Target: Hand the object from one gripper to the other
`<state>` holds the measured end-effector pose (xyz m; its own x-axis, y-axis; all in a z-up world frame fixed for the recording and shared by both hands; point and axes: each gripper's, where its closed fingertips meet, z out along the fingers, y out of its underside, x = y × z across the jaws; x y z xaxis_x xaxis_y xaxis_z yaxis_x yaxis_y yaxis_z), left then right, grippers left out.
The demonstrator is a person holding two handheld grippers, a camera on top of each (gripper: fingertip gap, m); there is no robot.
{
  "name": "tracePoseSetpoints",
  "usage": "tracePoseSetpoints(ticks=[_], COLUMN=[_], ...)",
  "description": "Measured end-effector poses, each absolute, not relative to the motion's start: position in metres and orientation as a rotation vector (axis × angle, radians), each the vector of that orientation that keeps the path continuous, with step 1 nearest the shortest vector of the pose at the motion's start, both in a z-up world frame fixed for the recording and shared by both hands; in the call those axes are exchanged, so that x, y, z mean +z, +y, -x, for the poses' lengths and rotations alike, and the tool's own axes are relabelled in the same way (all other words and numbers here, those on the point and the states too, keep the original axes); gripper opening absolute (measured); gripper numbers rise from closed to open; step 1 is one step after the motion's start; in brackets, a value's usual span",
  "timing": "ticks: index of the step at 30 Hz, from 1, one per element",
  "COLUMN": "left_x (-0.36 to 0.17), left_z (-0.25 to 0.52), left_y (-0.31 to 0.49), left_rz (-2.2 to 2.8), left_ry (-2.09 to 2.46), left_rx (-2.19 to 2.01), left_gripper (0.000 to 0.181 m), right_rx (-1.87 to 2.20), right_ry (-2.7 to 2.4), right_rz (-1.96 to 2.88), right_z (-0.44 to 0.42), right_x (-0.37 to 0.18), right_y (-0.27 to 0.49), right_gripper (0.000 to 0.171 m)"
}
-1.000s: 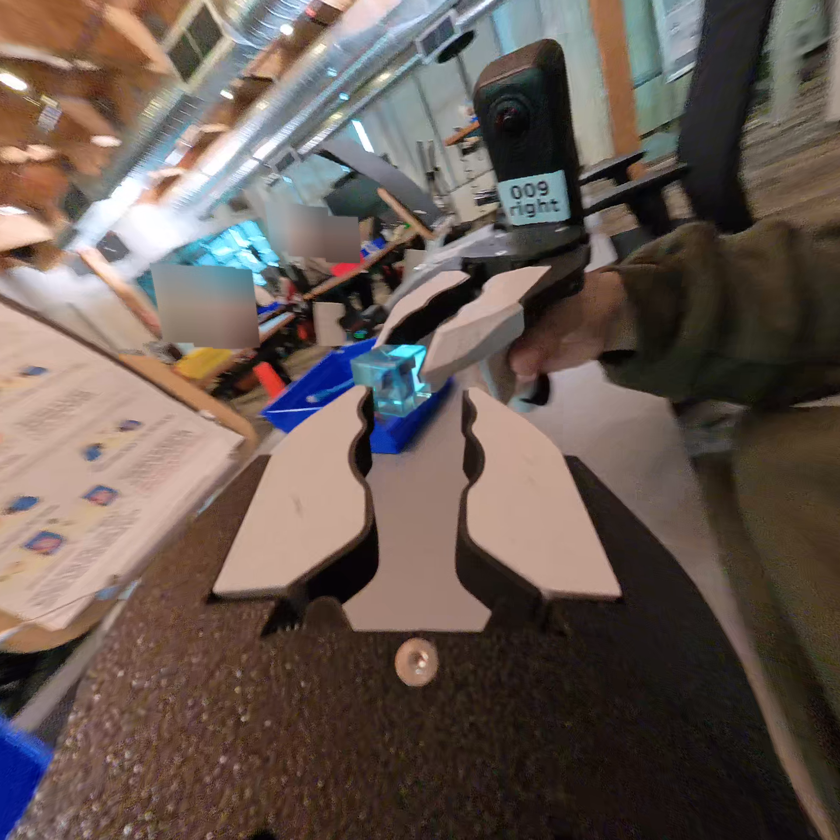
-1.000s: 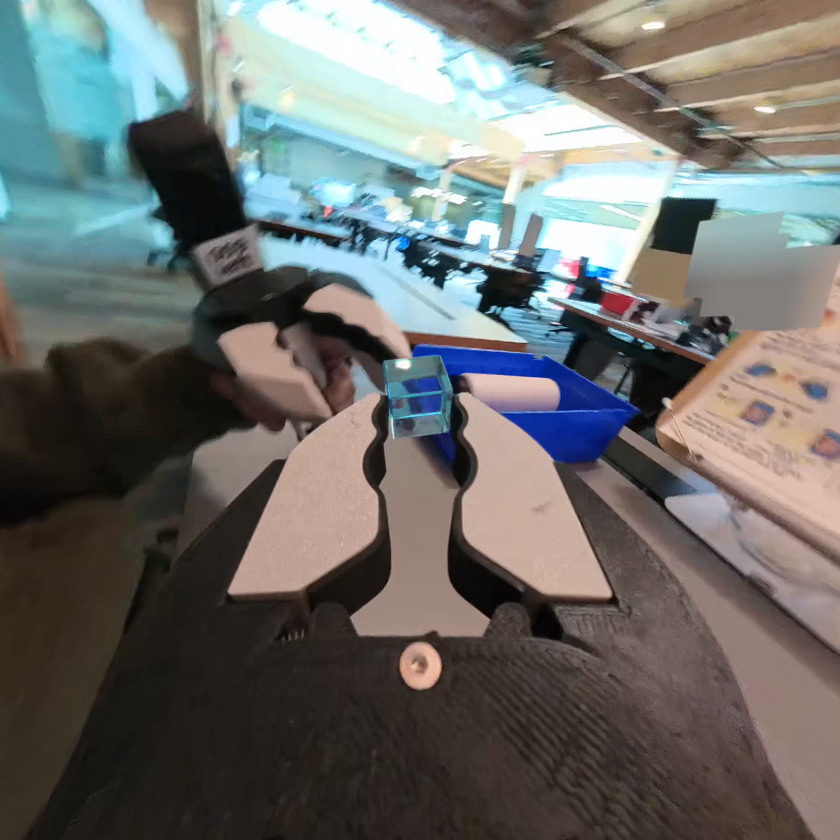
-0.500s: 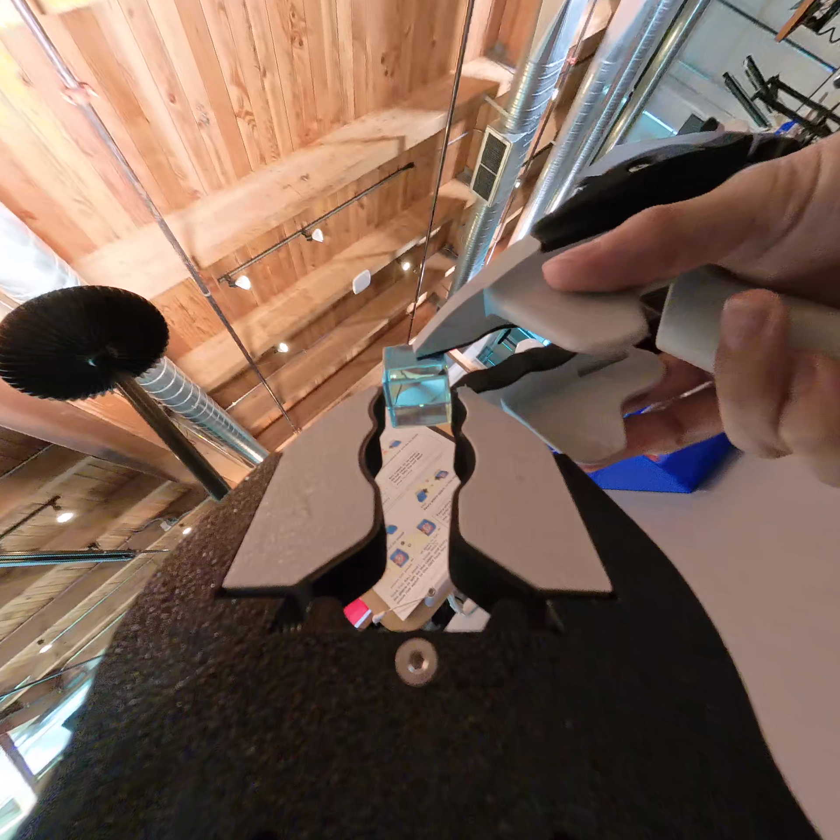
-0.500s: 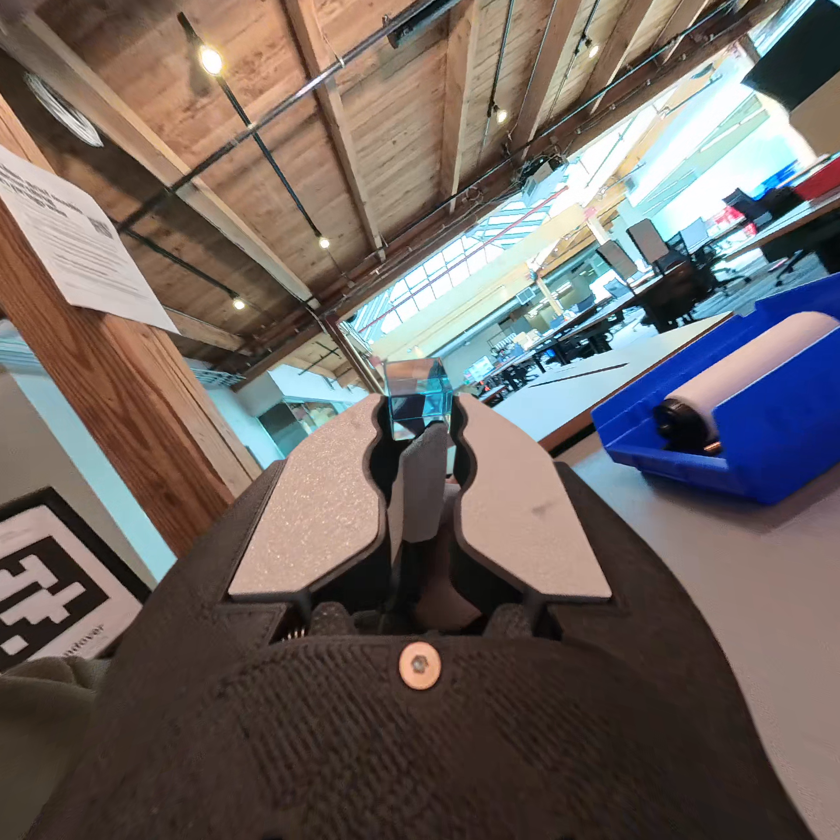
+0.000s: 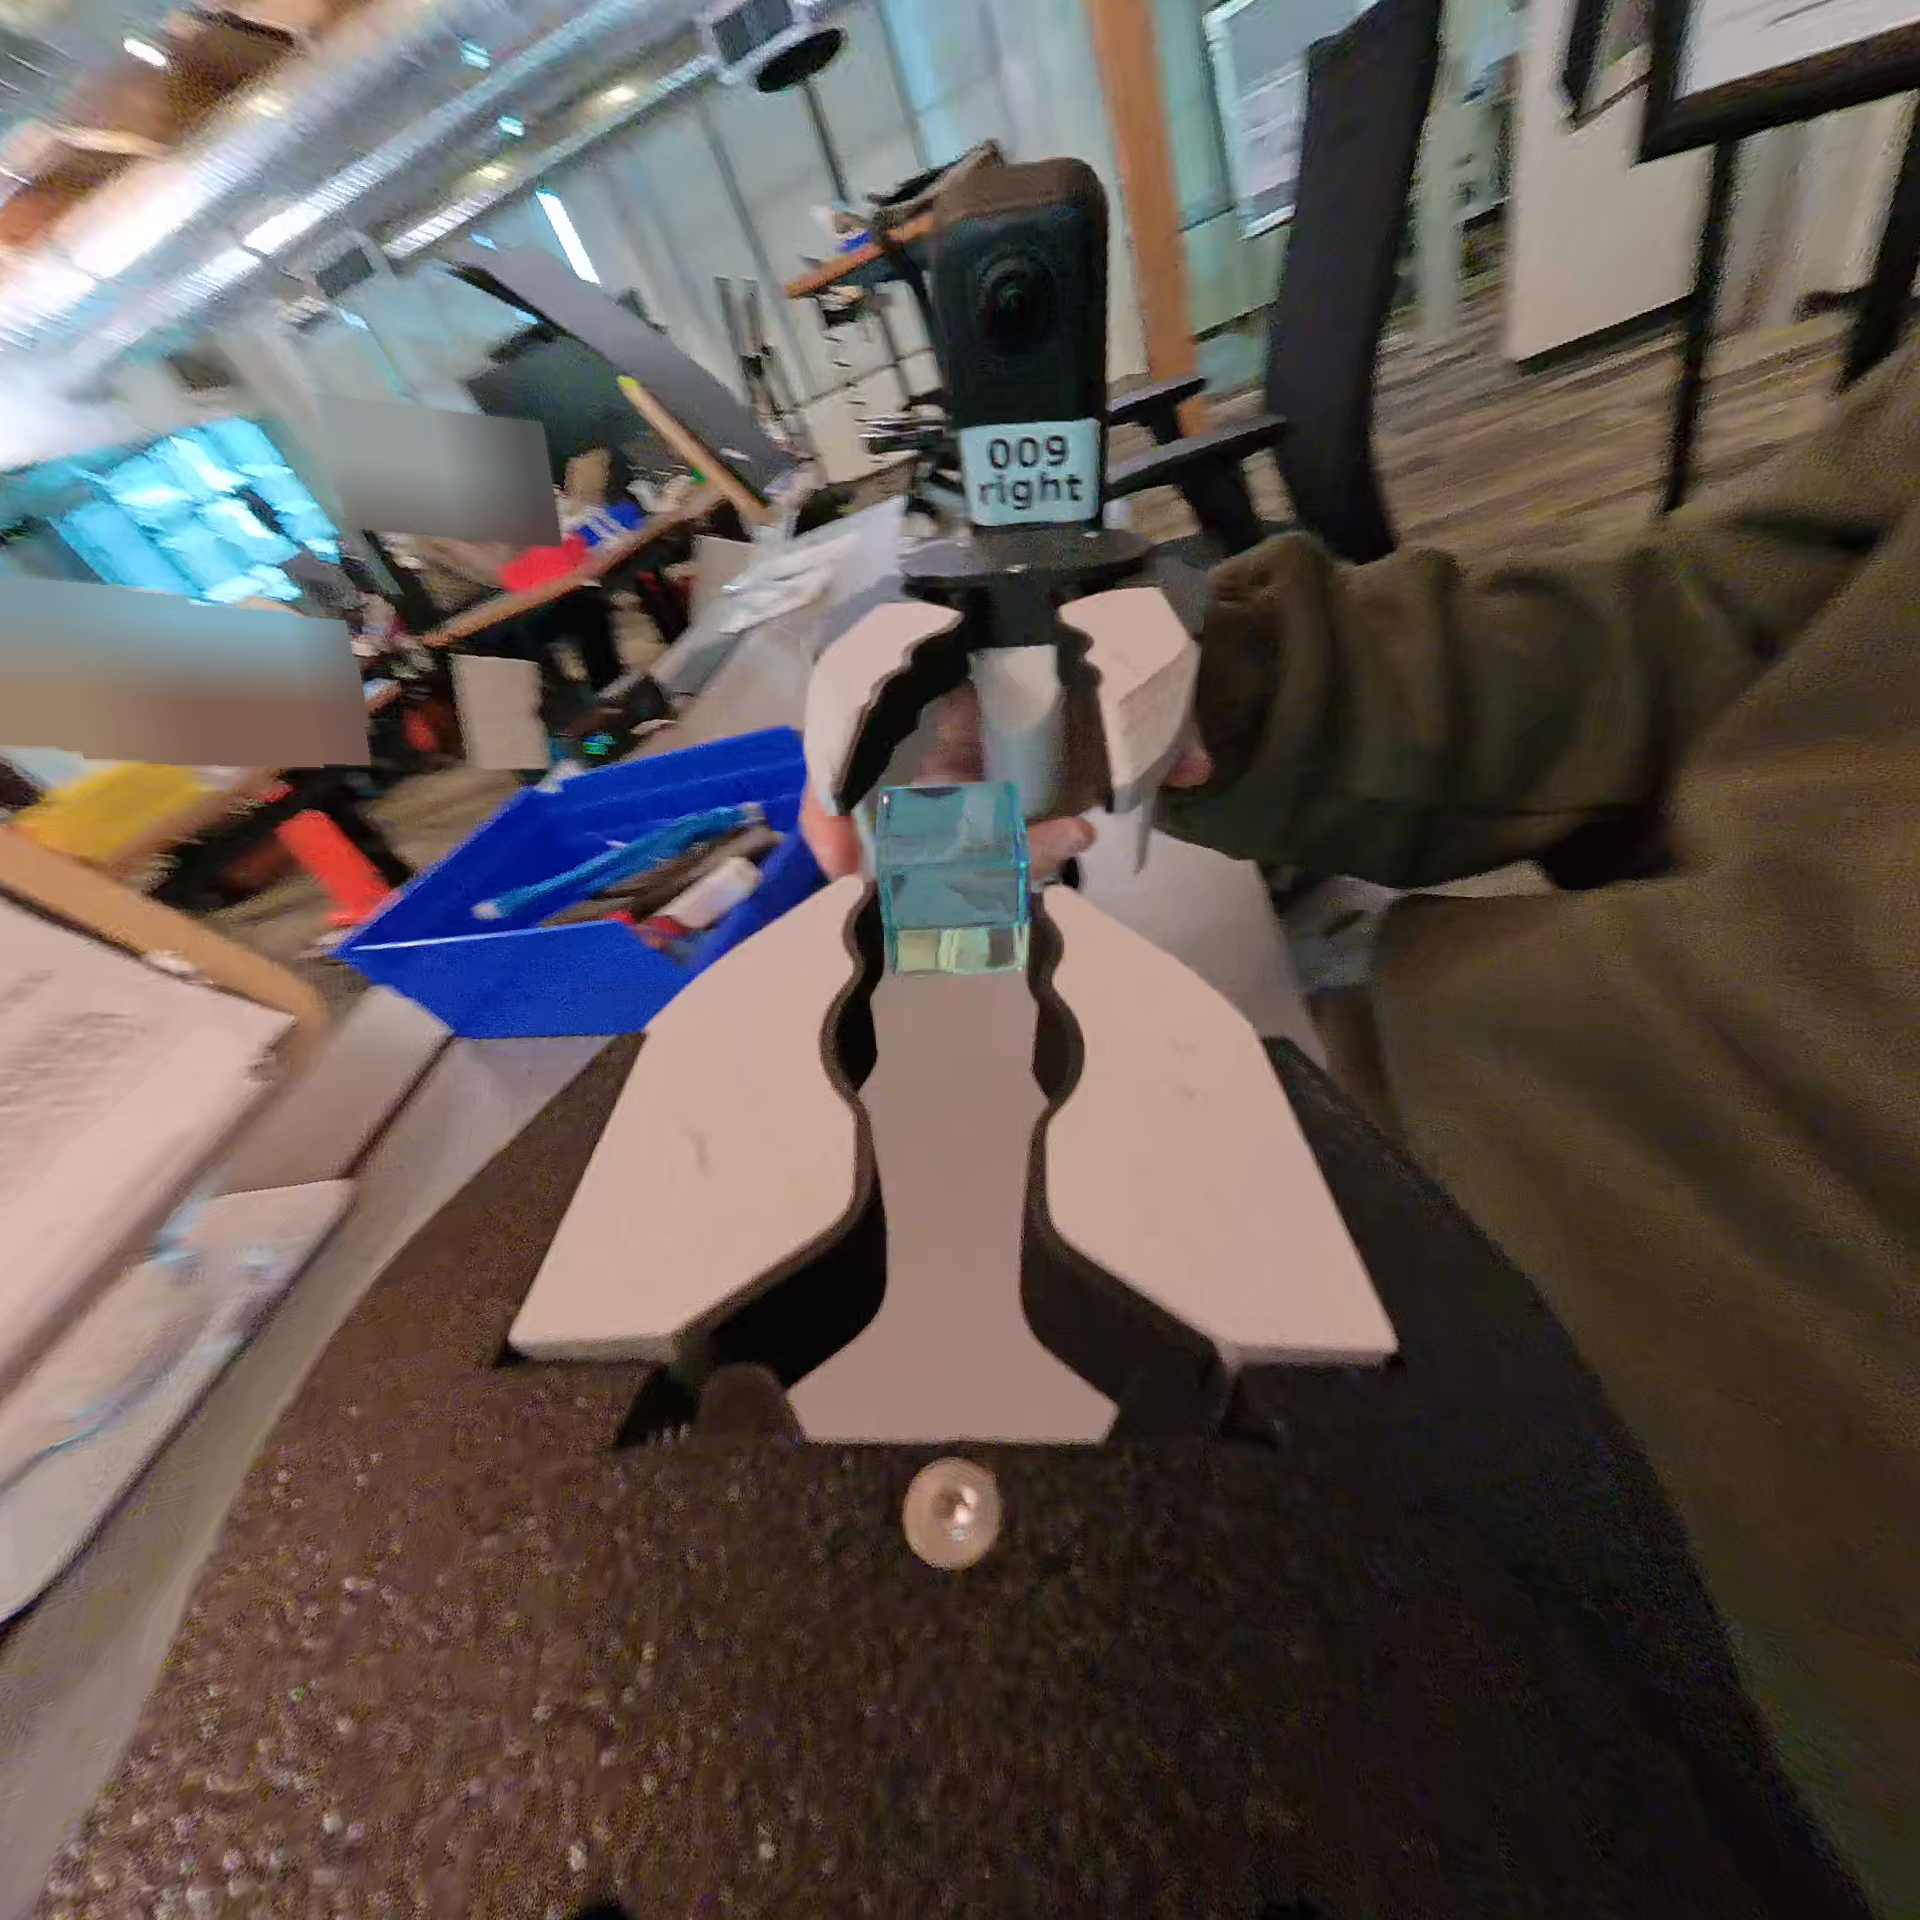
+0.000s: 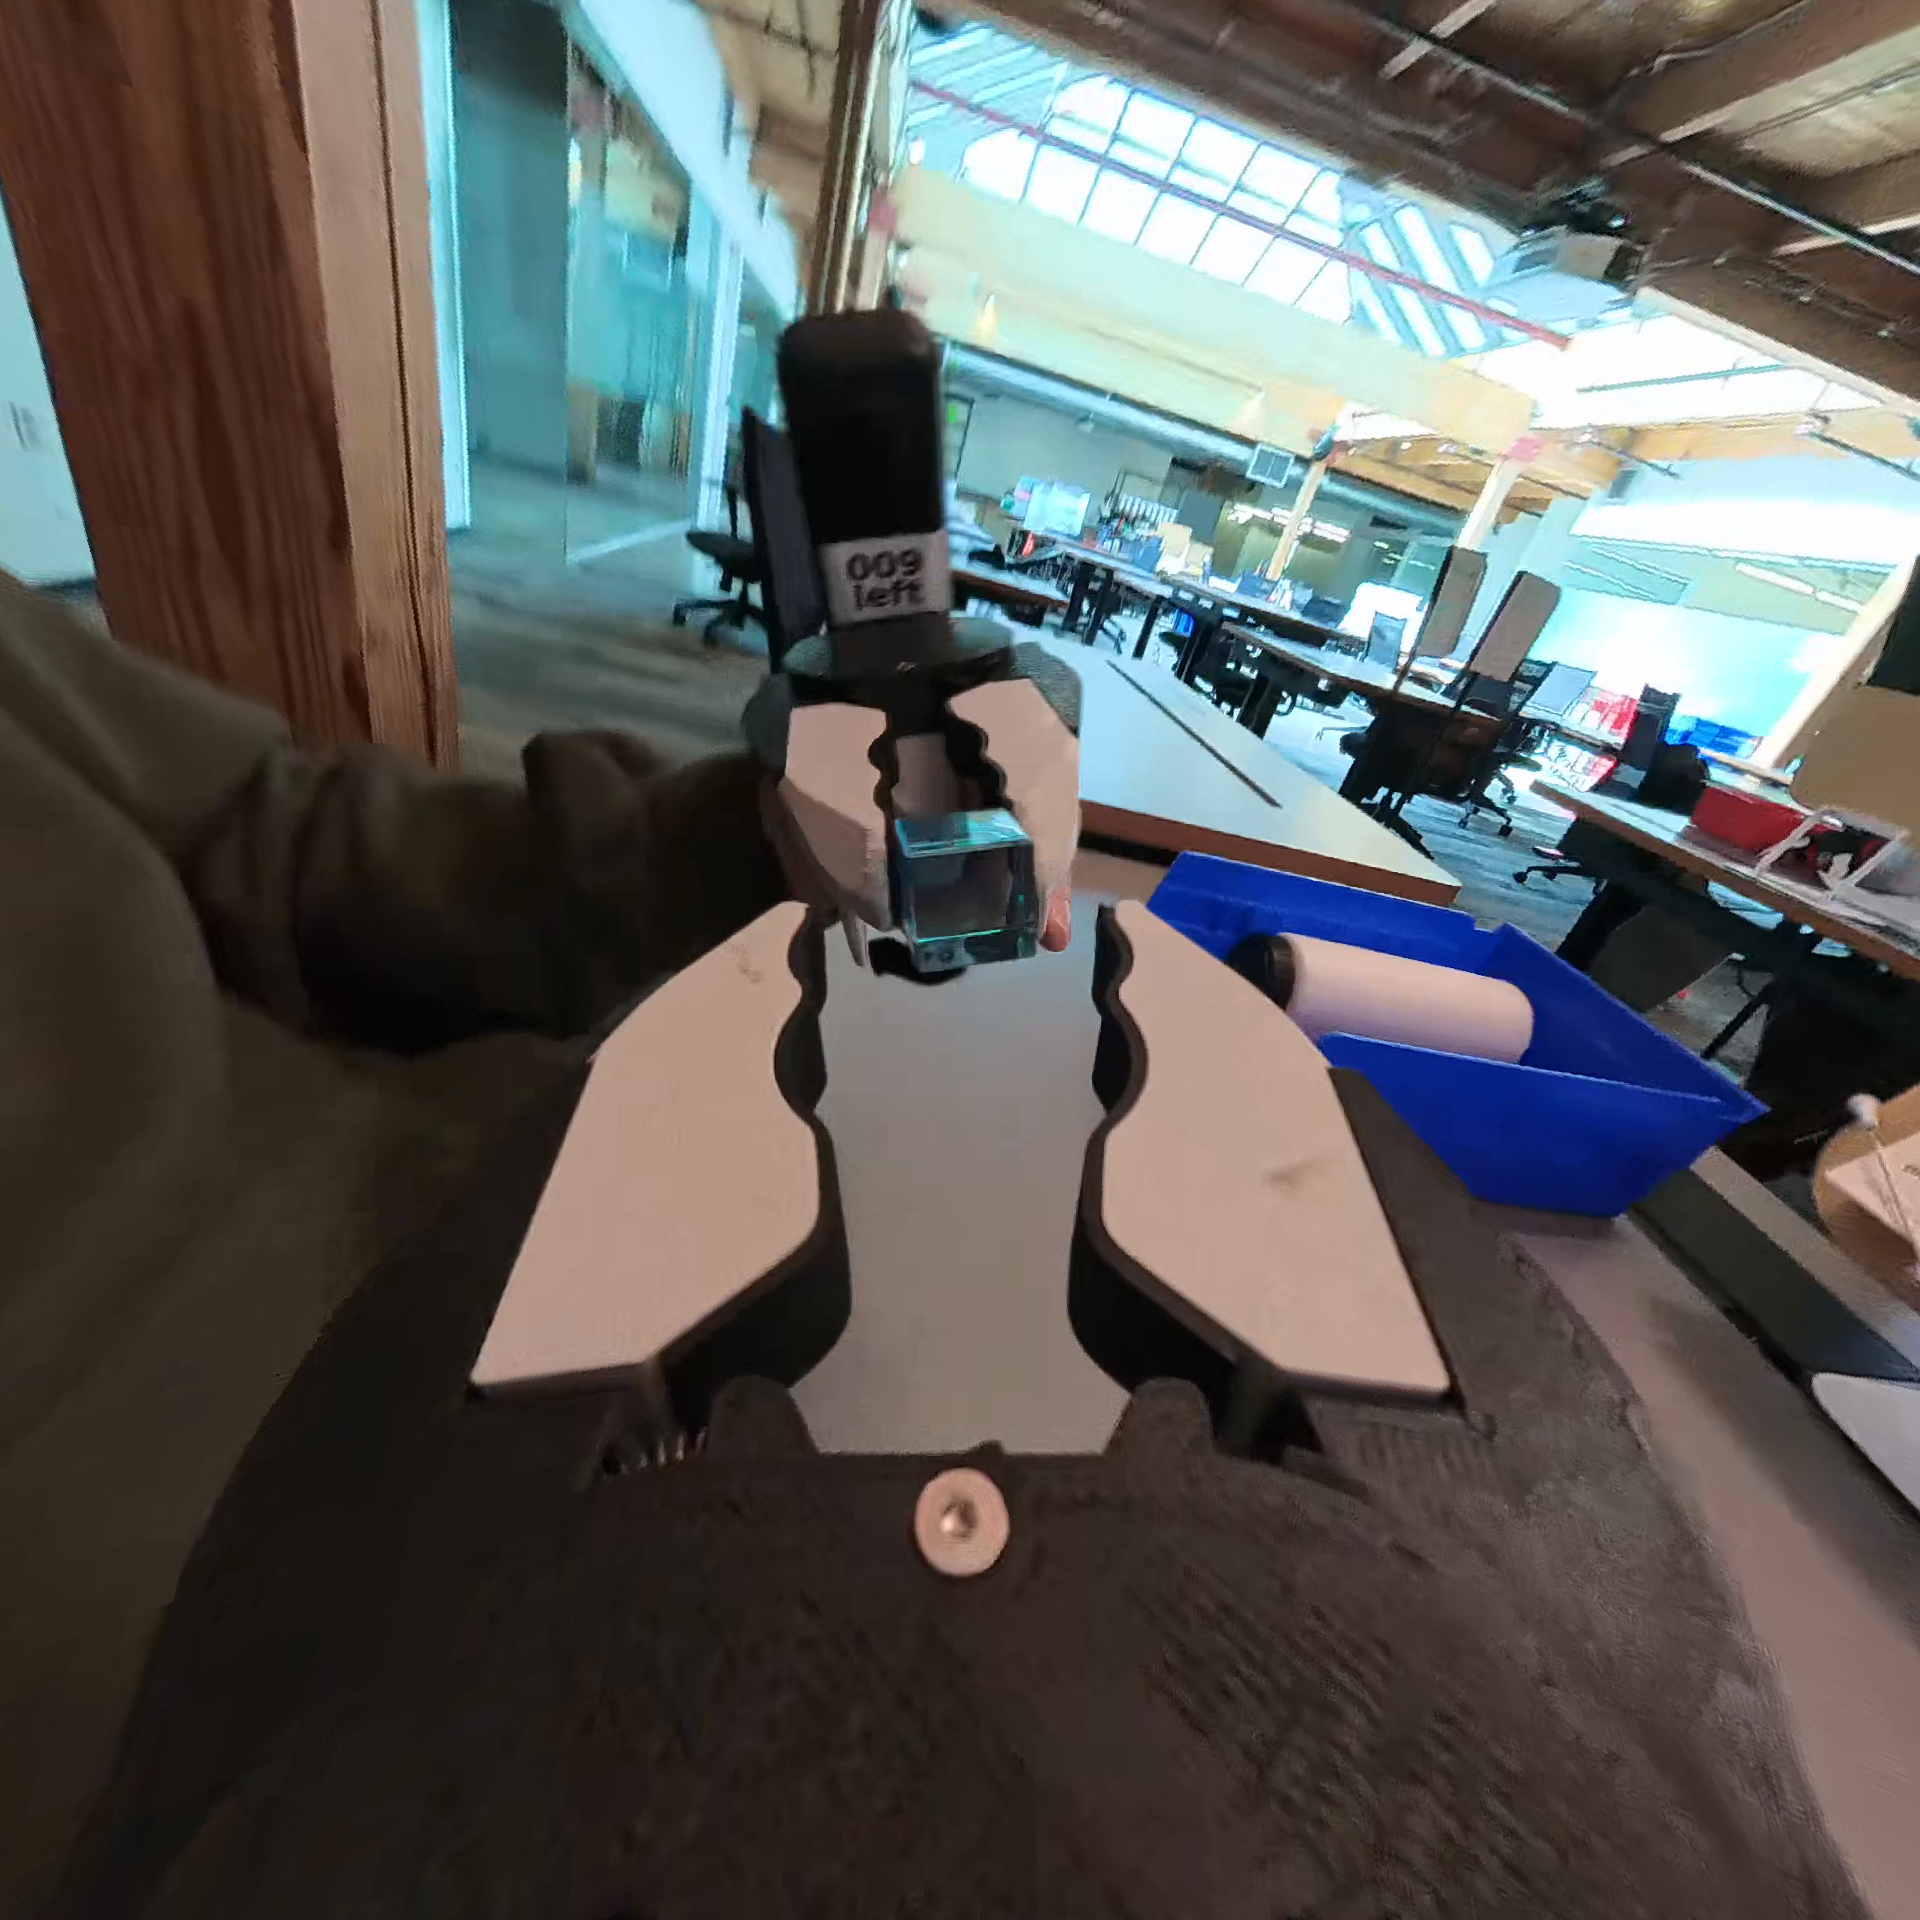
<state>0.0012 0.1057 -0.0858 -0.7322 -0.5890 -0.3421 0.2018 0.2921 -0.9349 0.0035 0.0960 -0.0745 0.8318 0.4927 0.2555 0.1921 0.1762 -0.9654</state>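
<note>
A clear blue-tinted cube [image 5: 951, 894] sits clamped between the tips of my left gripper [image 5: 951, 909], which is shut on it. My right gripper [image 5: 987, 810] faces it from just beyond the cube, with its jaws spread apart and clear of the cube's sides. In the right wrist view my right gripper [image 6: 956, 920] is open and empty. The cube [image 6: 966, 894] hangs just past its fingertips, held by the left gripper [image 6: 961, 883]. Both grippers are raised above the grey table [image 6: 1714, 1558].
A blue bin [image 5: 540, 966] with tools stands on the table to the left; the right wrist view shows the bin [image 6: 1507, 1122] with a white roll [image 6: 1392, 997] inside. Papers [image 5: 104, 1091] lie at the left. A wooden post [image 6: 229, 364] stands behind my sleeve. Both grippers' tips are close together, under 4 cm apart.
The right gripper held the cube a second ago, then both were closed on it. Now the right gripper has opened and let go; the left holds the cube. Both views swung back level.
</note>
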Motion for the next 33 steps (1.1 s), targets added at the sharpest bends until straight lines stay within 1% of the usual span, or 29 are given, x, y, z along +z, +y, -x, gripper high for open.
tracePoseSetpoints(ticks=[3, 5, 7, 12, 15, 17, 20, 22, 24, 27, 32, 33], left_x=[-0.095, -0.101, -0.106, -0.104, -0.089, -0.076, -0.062, -0.054, -0.054, -0.049, -0.048, -0.046], left_z=[0.007, 0.005, 0.003, -0.005, -0.023, -0.027, -0.031, -0.031, -0.032, -0.033, -0.034, -0.033], left_y=[0.098, 0.095, 0.094, 0.099, 0.113, 0.118, 0.12, 0.12, 0.121, 0.123, 0.113, 0.114], left_rz=[0.313, 0.315, 0.317, 0.376, 0.419, 0.359, 0.264, 0.195, 0.174, 0.225, 0.257, 0.273], left_ry=[1.992, 2.028, 2.047, 2.006, 1.776, 1.612, 1.418, 1.3, 1.257, 1.165, 1.085, 1.052], left_rx=[-1.577, -1.552, -1.525, -1.501, -1.41, -1.311, -1.133, -0.994, -0.897, -0.89, -0.843, -0.822], left_gripper=[0.026, 0.026, 0.026, 0.026, 0.028, 0.034, 0.042, 0.045, 0.046, 0.044, 0.04, 0.035], right_rx=[0.216, 0.251, 0.267, 0.241, 0.136, 0.109, 0.332, 0.581, 0.729, 0.897, 0.989, 1.001], right_ry=[-0.622, -0.639, -0.663, -0.603, -0.435, -0.238, 0.041, 0.123, 0.215, 0.295, 0.317, 0.322], right_rz=[1.413, 1.425, 1.473, 1.485, 1.441, 1.383, 1.273, 1.241, 1.165, 1.026, 0.942, 0.92], right_z=[0.003, 0.009, 0.011, 0.003, -0.017, -0.037, -0.051, -0.045, -0.047, -0.047, -0.032, -0.031], right_x=[-0.078, -0.081, -0.089, -0.085, -0.069, -0.056, -0.042, -0.041, -0.036, -0.028, -0.03, -0.029], right_y=[0.1, 0.1, 0.101, 0.107, 0.118, 0.121, 0.119, 0.118, 0.116, 0.113, 0.118, 0.118], right_gripper=[0.042, 0.032, 0.026, 0.026, 0.026, 0.026, 0.026, 0.027, 0.026, 0.025, 0.026, 0.026])
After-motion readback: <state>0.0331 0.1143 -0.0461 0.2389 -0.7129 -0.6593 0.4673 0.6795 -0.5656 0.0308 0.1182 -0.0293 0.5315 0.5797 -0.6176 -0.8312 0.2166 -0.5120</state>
